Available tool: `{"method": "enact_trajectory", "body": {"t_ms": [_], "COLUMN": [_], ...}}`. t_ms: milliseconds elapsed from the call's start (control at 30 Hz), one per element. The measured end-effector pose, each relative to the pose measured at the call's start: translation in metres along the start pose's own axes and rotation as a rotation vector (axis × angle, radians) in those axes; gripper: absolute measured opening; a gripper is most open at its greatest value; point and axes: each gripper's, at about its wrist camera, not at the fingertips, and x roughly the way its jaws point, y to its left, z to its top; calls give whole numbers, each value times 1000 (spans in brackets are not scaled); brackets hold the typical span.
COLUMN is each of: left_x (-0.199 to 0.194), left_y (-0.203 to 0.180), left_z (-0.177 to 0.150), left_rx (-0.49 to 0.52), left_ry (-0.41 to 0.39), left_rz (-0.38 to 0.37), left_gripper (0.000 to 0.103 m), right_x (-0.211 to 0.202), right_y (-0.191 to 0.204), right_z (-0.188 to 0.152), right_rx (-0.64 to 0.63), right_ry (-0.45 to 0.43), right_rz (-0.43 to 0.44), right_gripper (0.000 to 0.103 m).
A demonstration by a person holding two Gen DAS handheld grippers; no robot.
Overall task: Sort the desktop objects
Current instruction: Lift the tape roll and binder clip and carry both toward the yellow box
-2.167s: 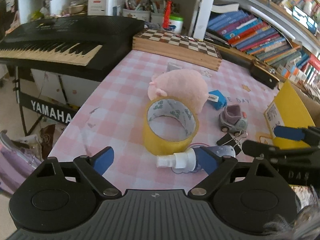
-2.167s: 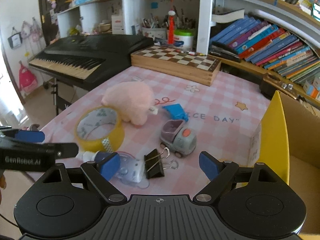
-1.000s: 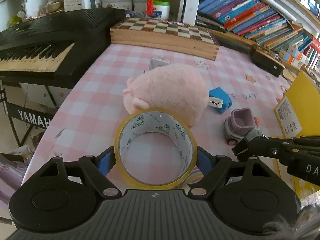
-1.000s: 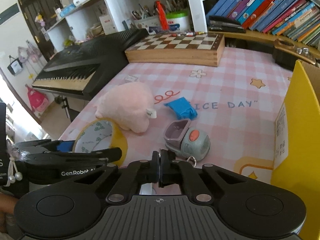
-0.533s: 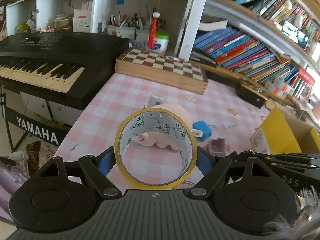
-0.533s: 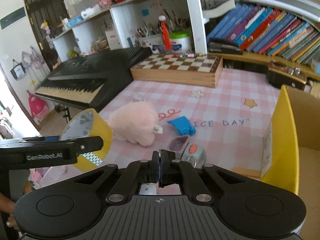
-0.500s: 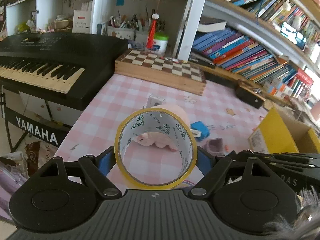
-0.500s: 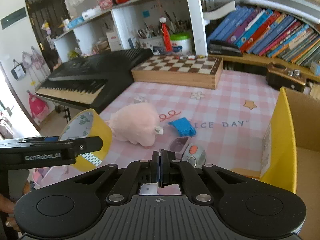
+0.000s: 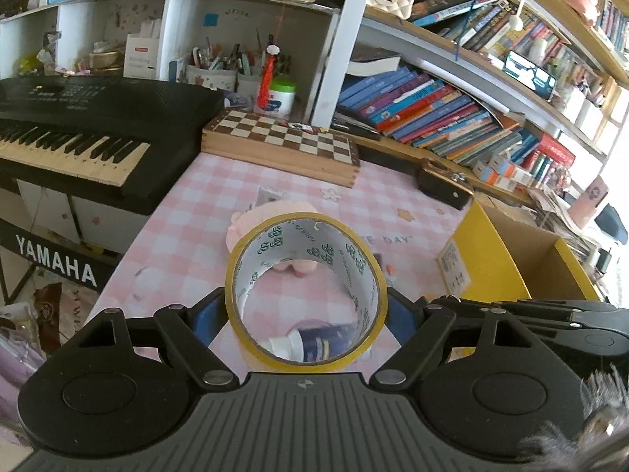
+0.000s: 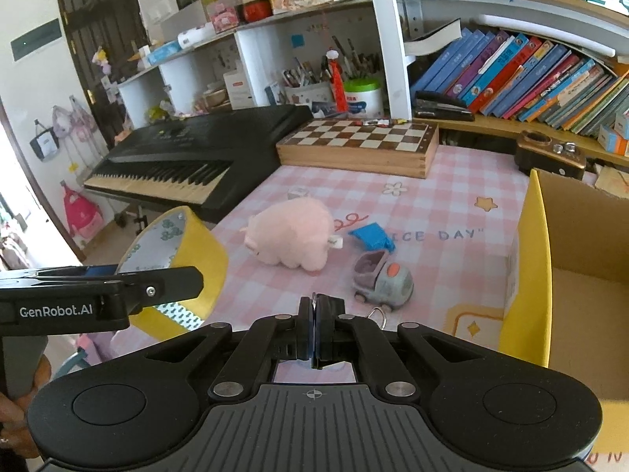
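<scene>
Lifted clear of the pink checked tablecloth (image 9: 188,236) since the earlier frames, the yellow tape roll (image 9: 306,289) now rides between the blue pads of the left gripper (image 9: 304,314), which is clamped across its outer wall with the core facing the camera; held that way the roll cannot slip or unwind in transit. The right gripper (image 10: 314,326) has its fingers pressed together; a wire loop shows just beyond its tips, so it appears to pinch the binder clip, though the clip body is hidden and this is a judgement. Both loads are carried above the cloth, which suggests a transfer to the yellow cardboard box (image 10: 530,255). Relative to that box, the tape roll sits well apart on the keyboard side, the right gripper nearer. On the cloth remain the grey toy truck (image 10: 383,279) nearest the box, the blue object (image 10: 371,236) just beyond it, and the pink plush pig (image 10: 293,234) further off. A spray bottle (image 9: 314,344) is visible through the roll's core.
</scene>
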Motion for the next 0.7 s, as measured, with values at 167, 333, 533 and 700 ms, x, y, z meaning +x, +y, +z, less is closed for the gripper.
{"method": "enact_trajectory", "body": {"t_ms": [167, 333, 533, 700], "left_x": [-13, -31, -51, -64], "left_y": [0, -1, -5, -11], "left_z": [-16, -32, -48, -61], "left_rx": [0, 13, 44, 80], "left_ry": [18, 29, 45, 55], "left_rz": [-22, -45, -81, -116], "left_gripper": [81, 81, 81, 81], "right_x": [-15, -32, -55, -73], "right_y": [9, 17, 25, 30], "right_z": [-18, -36, -59, -77], "right_rx": [17, 42, 77, 116], "right_ry": [5, 6, -4, -15], "right_rz": [-19, -40, -69, -102], "right_gripper": [2, 2, 2, 2]}}
